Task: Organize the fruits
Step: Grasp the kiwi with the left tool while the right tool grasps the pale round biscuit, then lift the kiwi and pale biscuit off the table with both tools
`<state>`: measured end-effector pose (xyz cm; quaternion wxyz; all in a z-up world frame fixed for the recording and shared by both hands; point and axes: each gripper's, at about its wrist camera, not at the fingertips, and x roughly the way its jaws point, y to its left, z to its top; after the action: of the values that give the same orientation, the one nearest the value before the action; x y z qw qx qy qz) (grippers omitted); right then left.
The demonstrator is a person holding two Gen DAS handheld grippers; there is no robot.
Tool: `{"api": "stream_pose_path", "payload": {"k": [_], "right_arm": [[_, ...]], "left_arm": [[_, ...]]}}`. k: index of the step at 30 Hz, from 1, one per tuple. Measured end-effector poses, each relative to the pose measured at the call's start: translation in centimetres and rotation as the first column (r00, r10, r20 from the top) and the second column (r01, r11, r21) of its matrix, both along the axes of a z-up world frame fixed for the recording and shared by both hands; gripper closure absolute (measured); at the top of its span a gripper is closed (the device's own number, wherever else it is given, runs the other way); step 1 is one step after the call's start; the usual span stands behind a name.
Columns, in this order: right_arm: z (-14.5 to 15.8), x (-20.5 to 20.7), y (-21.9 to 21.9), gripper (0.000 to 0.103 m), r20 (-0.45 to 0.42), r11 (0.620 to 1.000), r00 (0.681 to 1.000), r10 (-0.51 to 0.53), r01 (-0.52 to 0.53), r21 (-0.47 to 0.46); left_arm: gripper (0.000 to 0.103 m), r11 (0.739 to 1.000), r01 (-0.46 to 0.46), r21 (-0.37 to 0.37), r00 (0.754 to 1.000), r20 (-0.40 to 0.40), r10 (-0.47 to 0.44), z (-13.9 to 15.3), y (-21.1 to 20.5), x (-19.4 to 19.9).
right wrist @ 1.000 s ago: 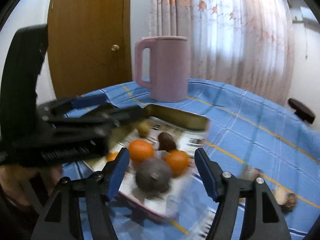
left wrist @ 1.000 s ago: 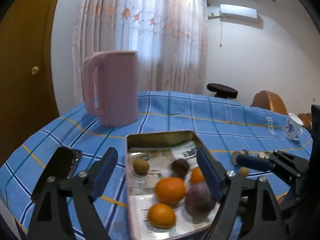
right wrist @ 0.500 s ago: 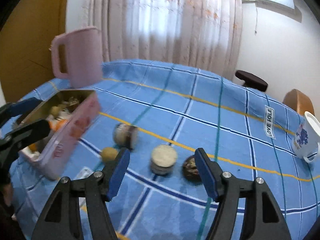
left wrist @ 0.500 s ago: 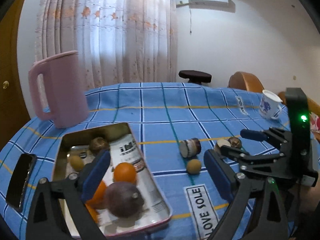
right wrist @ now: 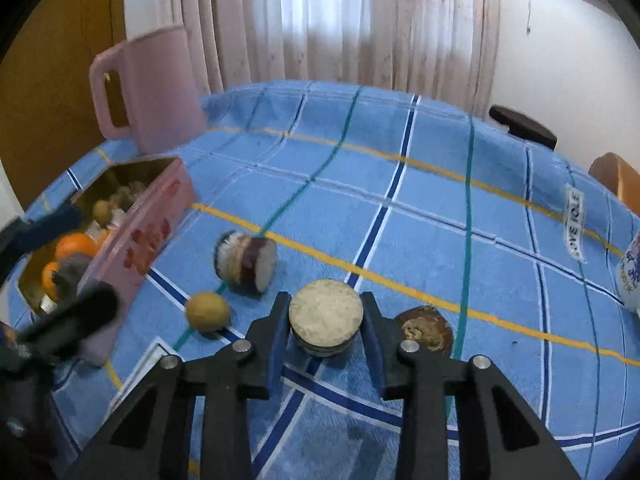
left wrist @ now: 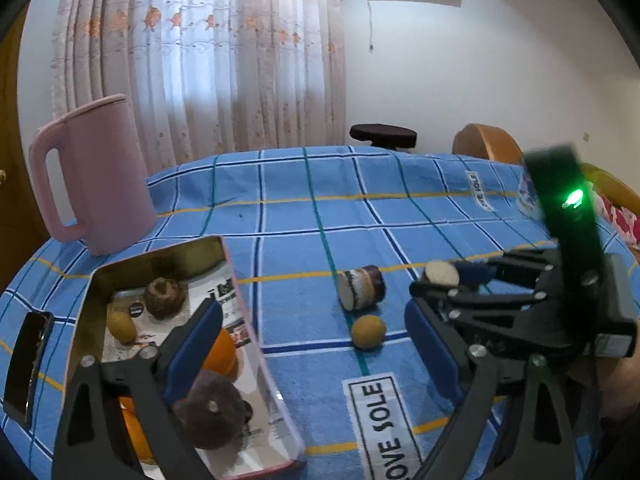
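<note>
A pink tin (left wrist: 256, 340) (right wrist: 152, 236) on the blue checked cloth holds oranges (left wrist: 220, 354), a dark purple fruit (left wrist: 212, 414), a brown fruit (left wrist: 164, 298) and a small tan fruit (left wrist: 122, 325). My left gripper (left wrist: 312, 356) is open over the tin's right wall. My right gripper (right wrist: 326, 344) is shut on a round cut fruit piece (right wrist: 326, 320), which also shows in the left wrist view (left wrist: 442, 273). A cut purple-skinned piece (right wrist: 246, 262) (left wrist: 362, 288), a small tan fruit (right wrist: 208, 312) (left wrist: 368, 332) and a brown half shell (right wrist: 424, 330) lie on the cloth.
A pink jug (left wrist: 92, 176) (right wrist: 152, 88) stands behind the tin. A black phone (left wrist: 28, 364) lies left of the tin. A white and blue cup (right wrist: 630, 276) stands at the right edge. A dark stool (left wrist: 383, 134) and an orange chair (left wrist: 486, 142) stand beyond the table.
My right gripper has come down and closed on the round cut fruit piece. My left gripper has shifted slightly right, its view still over the tin's right wall.
</note>
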<state>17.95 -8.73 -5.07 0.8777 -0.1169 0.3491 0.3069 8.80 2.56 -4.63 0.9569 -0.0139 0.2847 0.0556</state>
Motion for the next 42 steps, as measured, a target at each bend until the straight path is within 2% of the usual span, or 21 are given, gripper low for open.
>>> {"api": "stream_pose_path", "payload": {"k": [5, 7, 11, 14, 17, 19, 21, 22, 23, 27, 32, 42], "right_arm": [[1.0, -1.8, -2.3, 0.067, 0.068, 0.996, 0.994, -0.081, 0.078, 0.048], [1.2, -2.1, -3.5, 0.067, 0.087, 0.992, 0.989, -0.118, 0.114, 0.055], [1.4, -1.8, -5.0, 0.067, 0.070, 0.986, 0.988, -0.139, 0.132, 0.102], [1.4, -2.0, -4.8, 0.067, 0.078, 0.987, 0.988, -0.130, 0.121, 0.105], [1.5, -2.3, -4.7, 0.067, 0.092, 0.988, 0.988, -0.121, 0.111, 0.106], [1.5, -2.3, -5.0, 0.067, 0.090, 0.987, 0.988, -0.124, 0.113, 0.117], [1.5, -2.2, -5.2, 0.067, 0.083, 0.985, 0.989, -0.125, 0.114, 0.129], [1.5, -2.2, -5.3, 0.067, 0.079, 0.984, 0.989, -0.124, 0.112, 0.135], [1.5, -2.1, -5.4, 0.067, 0.077, 0.984, 0.989, -0.123, 0.112, 0.140], [1.7, -2.4, -5.6, 0.067, 0.090, 0.982, 0.989, -0.118, 0.103, 0.155], [2.0, -2.9, -6.0, 0.067, 0.114, 0.979, 0.987, -0.112, 0.090, 0.180], [2.5, -3.5, -6.2, 0.067, 0.158, 0.977, 0.982, -0.103, 0.070, 0.201]], "left_arm": [[0.026, 0.999, 0.049, 0.003, 0.998, -0.032, -0.049, -0.5, -1.5, 0.7], [0.027, 0.997, 0.078, -0.006, 0.995, -0.060, -0.079, -0.9, -2.2, 1.3], [0.041, 0.995, 0.102, -0.006, 0.984, -0.146, -0.102, -1.9, -3.3, 3.0], [0.044, 0.995, 0.096, -0.006, 0.974, -0.206, -0.096, -2.6, -3.6, 4.3], [0.050, 0.996, 0.091, -0.002, 0.969, -0.231, -0.089, -3.0, -3.9, 4.7], [0.061, 0.995, 0.095, -0.002, 0.962, -0.256, -0.092, -3.4, -4.0, 5.0], [0.064, 0.994, 0.106, 0.000, 0.957, -0.271, -0.102, -3.6, -4.3, 5.3], [0.073, 0.994, 0.107, -0.010, 0.956, -0.275, -0.106, -3.7, -4.2, 5.4], [0.075, 0.994, 0.108, -0.021, 0.954, -0.278, -0.109, -3.8, -4.0, 5.5], [0.075, 0.992, 0.110, -0.059, 0.958, -0.261, -0.121, -3.6, -3.6, 5.4], [0.075, 0.992, 0.109, -0.066, 0.975, -0.189, -0.120, -2.6, -3.3, 4.4], [0.075, 0.995, 0.096, -0.012, 0.992, -0.076, -0.096, -1.3, -3.6, 2.8]]}}
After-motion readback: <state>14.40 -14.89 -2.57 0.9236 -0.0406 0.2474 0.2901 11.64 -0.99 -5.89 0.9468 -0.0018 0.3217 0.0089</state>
